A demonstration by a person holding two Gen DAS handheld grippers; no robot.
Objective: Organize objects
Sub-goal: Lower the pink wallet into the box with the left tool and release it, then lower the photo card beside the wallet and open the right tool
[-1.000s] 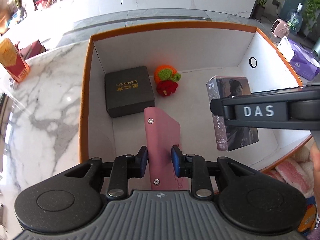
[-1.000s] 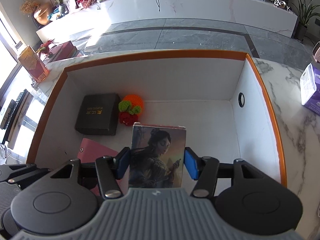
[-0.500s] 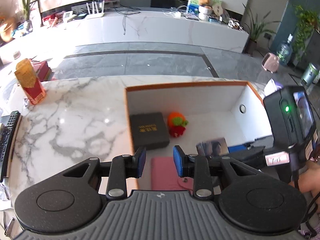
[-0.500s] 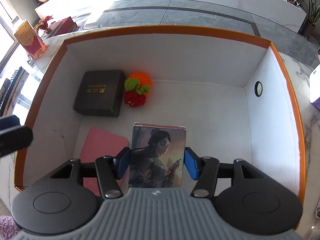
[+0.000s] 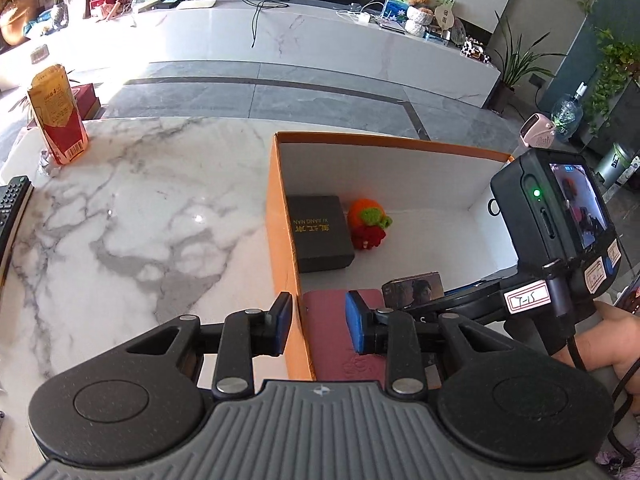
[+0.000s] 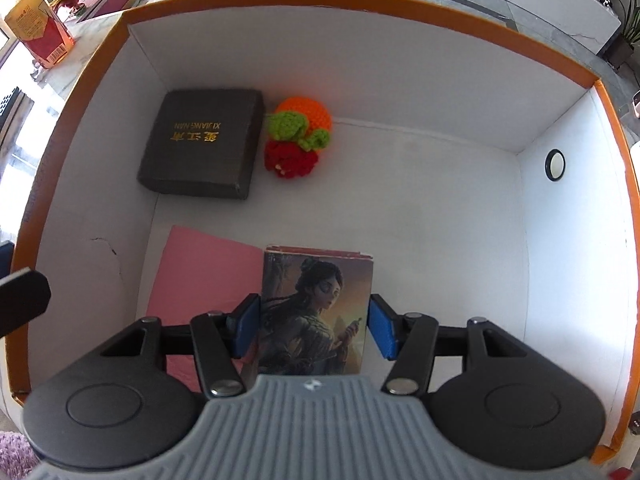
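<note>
An orange box (image 6: 320, 0) with white walls stands on the marble table (image 5: 140, 208). On its floor lie a black box (image 6: 204, 144), a crochet fruit (image 6: 298, 136) and a pink wallet (image 6: 204, 264). My right gripper (image 6: 316, 326) is shut on a picture box (image 6: 318, 304) showing a woman, held upright low inside, beside the wallet. My left gripper (image 5: 318, 322) hangs open over the orange box's (image 5: 392, 142) left wall, nothing between its pads. Below it I see the wallet (image 5: 332, 340), the picture box (image 5: 416, 288), the black box (image 5: 320, 232) and the fruit (image 5: 368, 224).
A red and yellow carton (image 5: 58, 114) stands at the table's far left, with a remote control (image 5: 12, 204) at the left edge. A person's hand (image 5: 600, 336) holds the right gripper's handle. The orange box's right wall has a round hole (image 6: 555, 165).
The left gripper let go of the pink wallet, which now lies on the box floor, then rose and drew back to the left. The right gripper sank deeper into the box with the picture box.
</note>
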